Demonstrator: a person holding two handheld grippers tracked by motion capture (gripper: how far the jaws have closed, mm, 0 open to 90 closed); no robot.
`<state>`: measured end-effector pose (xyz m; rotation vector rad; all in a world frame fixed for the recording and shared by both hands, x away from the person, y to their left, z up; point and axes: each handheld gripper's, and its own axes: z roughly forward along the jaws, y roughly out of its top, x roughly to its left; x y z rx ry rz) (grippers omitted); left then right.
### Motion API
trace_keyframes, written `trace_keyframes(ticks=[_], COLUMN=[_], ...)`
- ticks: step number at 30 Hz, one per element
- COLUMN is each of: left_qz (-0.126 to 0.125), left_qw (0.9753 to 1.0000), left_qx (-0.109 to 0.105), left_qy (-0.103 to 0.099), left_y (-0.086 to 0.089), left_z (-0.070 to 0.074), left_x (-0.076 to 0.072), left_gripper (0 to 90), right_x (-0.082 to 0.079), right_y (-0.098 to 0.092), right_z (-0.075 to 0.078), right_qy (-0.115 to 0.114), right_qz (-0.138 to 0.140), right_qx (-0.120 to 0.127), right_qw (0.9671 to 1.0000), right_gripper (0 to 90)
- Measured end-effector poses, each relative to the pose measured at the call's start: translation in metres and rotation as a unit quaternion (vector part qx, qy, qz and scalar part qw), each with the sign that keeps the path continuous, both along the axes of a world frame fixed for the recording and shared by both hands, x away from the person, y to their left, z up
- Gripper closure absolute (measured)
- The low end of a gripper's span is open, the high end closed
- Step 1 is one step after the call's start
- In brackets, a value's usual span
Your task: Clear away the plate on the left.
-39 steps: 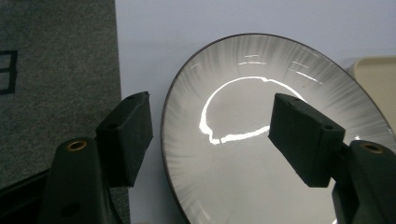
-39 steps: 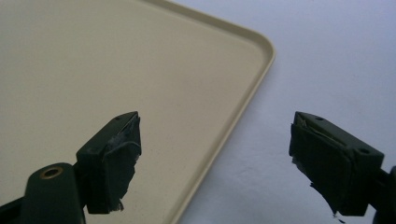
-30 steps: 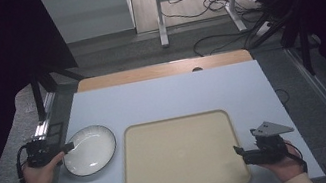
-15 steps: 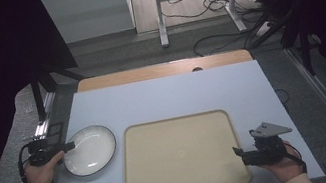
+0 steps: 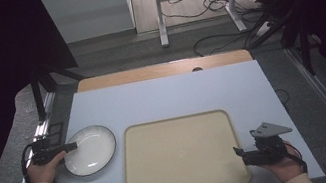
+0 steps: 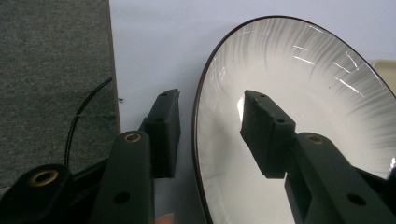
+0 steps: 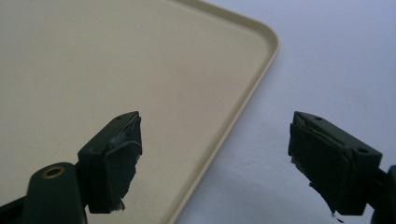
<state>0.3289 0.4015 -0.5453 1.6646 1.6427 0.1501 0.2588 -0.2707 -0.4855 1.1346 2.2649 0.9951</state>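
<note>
White plate point(image 5: 89, 149) sits at 9 o'clock of the beige tray point(image 5: 180, 154). Left gripper point(image 6: 209, 121) jaws apart, straddling the plate's rim. Right gripper point(image 7: 215, 158) jaws wide apart over the tray's 3 o'clock edge. Table point(image 5: 167, 98) bare beyond.

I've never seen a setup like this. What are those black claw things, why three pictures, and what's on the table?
No robot here: a person holds a hand-operated gripper in each hand. One picture looks down from above the table; the other two come from cameras riding on the grippers, looking along their black jaws. On the table lie a white plate and a beige tray. The left gripper is open with its jaws either side of the plate's rim, not yet clamped. The right gripper is open too, its jaws astride the tray's edge, holding nothing.
</note>
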Motion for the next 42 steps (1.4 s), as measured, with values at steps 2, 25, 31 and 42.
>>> trace_keyframes(ticks=[2, 25, 31, 42], left_qz=[0.001, 0.005, 0.009, 0.005], left_qw=[1.0000, 0.9995, 0.9988, 0.9991], left_qx=[-0.004, -0.020, -0.044, -0.041], left_qy=[0.002, 0.022, 0.021, 0.003], left_y=[-0.001, -0.001, 0.003, 0.001], left_z=[-0.001, 0.000, 0.009, 0.022], left_x=[0.000, 0.002, -0.004, -0.010], left_gripper=[57.9, 72.1, 79.4, 83.6], right_x=[0.000, 0.000, 0.000, 0.001], right_y=[0.000, -0.002, -0.004, -0.005], right_z=[0.000, 0.001, 0.002, 0.002], right_qy=[-0.001, -0.001, -0.003, -0.005], right_qz=[0.001, -0.001, -0.003, -0.005], right_qx=[-0.001, -0.001, 0.000, 0.001], right_qw=[1.0000, 1.0000, 1.0000, 1.0000], right_gripper=[18.0, 18.0, 18.0, 18.0])
